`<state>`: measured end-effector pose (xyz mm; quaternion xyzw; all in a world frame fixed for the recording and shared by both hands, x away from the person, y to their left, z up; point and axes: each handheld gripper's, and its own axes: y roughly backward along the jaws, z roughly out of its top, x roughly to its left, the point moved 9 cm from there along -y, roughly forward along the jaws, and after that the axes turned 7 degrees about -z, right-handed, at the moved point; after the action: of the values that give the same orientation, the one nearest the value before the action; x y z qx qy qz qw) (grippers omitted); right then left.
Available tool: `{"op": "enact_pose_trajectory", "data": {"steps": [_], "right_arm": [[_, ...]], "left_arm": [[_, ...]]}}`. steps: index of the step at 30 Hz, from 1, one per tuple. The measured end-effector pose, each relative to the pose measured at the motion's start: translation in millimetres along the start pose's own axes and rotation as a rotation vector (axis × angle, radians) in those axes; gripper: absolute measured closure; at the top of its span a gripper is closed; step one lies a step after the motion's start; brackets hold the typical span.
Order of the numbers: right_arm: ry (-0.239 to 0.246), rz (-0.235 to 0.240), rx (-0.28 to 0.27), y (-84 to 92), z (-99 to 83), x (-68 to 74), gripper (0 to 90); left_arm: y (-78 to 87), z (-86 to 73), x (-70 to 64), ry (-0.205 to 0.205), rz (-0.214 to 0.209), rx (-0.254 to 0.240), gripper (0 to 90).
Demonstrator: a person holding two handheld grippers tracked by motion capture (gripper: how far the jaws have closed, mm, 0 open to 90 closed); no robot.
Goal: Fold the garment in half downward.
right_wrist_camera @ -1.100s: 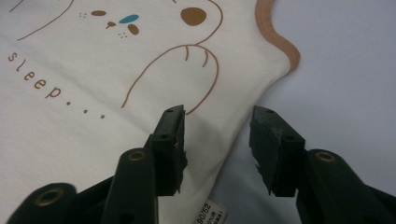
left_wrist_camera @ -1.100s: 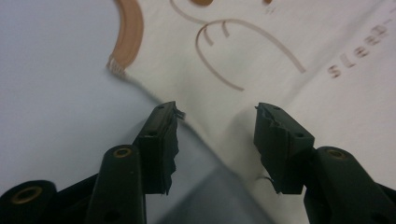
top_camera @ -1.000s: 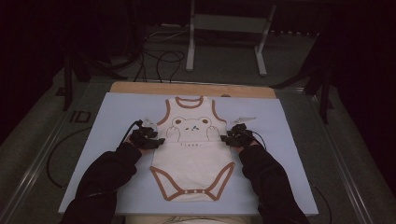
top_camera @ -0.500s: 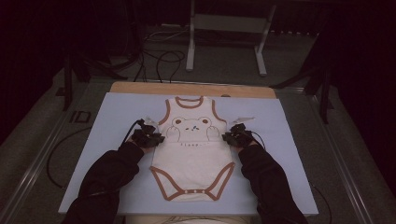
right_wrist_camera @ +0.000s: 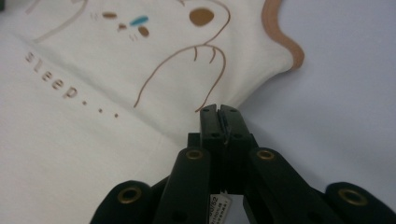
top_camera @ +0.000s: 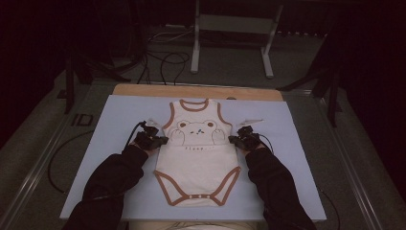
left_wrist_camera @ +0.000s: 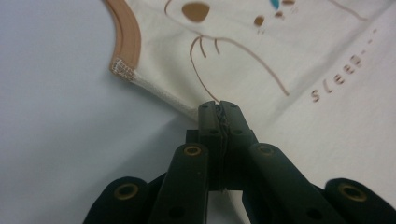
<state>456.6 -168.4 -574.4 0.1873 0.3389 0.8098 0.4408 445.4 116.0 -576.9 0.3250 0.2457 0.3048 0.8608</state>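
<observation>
Both grippers have just been closing and now pinch the side seams of the cream bodysuit (top_camera: 197,153). Seen from the high view, the left gripper (top_camera: 158,142) sits at the garment's 9 o'clock edge, just below the armhole, and the right gripper (top_camera: 237,140) sits at its 3 o'clock edge, level with the first. In the left gripper view the left gripper's two black jaws stand pressed together on the seam edge of the fabric, with the brown armhole trim (left_wrist_camera: 127,42) toward 11 o'clock and the printed word "sleep" (left_wrist_camera: 340,79) toward 2 o'clock. In the right gripper view the right gripper's jaws meet likewise on the opposite seam, the brown trim (right_wrist_camera: 280,37) at 1 o'clock and the bear print (right_wrist_camera: 140,23) at 11 o'clock. The bodysuit lies flat, face up, in the middle of the pale blue mat (top_camera: 119,115), neck opening toward 12 o'clock and snap crotch toward 6 o'clock. Dark sleeves (top_camera: 112,179) reach in from 6 o'clock.
</observation>
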Motion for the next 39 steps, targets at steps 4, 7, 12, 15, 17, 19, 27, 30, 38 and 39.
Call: {"op": "enact_pose_trajectory", "data": {"steps": [4, 7, 12, 15, 17, 19, 27, 30, 38, 39], "right_arm": [[-0.004, 0.012, -0.011, 6.0, 4.3, 0.4, 90.0], [0.008, 0.009, -0.016, 9.3, 5.3, 1.0, 90.0], [-0.003, 0.015, -0.033, 15.3, 4.7, -0.5, 90.0], [-0.005, 0.021, -0.042, 21.0, 5.7, 0.1, 90.0], [-0.002, 0.024, -0.051, 25.2, 7.6, 1.9, 90.0], [0.004, 0.028, -0.060, 29.7, 9.4, 4.1, 90.0], [0.025, 0.044, -0.088, 44.7, 11.7, 13.1, 90.0], [0.025, 0.054, -0.098, 54.4, 8.9, 16.3, 90.0], [0.060, 0.065, -0.102, 68.4, -2.0, 25.3, 90.0], [0.060, 0.068, -0.102, 69.9, -3.2, 26.6, 90.0]], "left_arm": [[5.9, 5.2, -3.7, -0.021, 0.004, -0.007, 90.0], [9.2, 6.9, -5.1, -0.029, 0.004, -0.007, 90.0], [14.8, 8.0, -7.1, -0.042, 0.007, -0.017, 90.0], [17.9, 8.8, -8.8, -0.044, 0.007, -0.023, 90.0], [19.9, 9.3, -10.8, -0.046, 0.004, -0.025, 90.0], [21.9, 9.9, -13.3, -0.051, -0.005, -0.027, 90.0], [33.8, 8.8, -23.6, -0.071, -0.015, -0.037, 90.0], [40.3, 5.5, -29.0, -0.084, -0.024, -0.036, 90.0], [52.5, -0.4, -43.1, -0.113, -0.051, -0.032, 90.0], [54.3, -1.4, -45.4, -0.117, -0.058, -0.035, 90.0]]}}
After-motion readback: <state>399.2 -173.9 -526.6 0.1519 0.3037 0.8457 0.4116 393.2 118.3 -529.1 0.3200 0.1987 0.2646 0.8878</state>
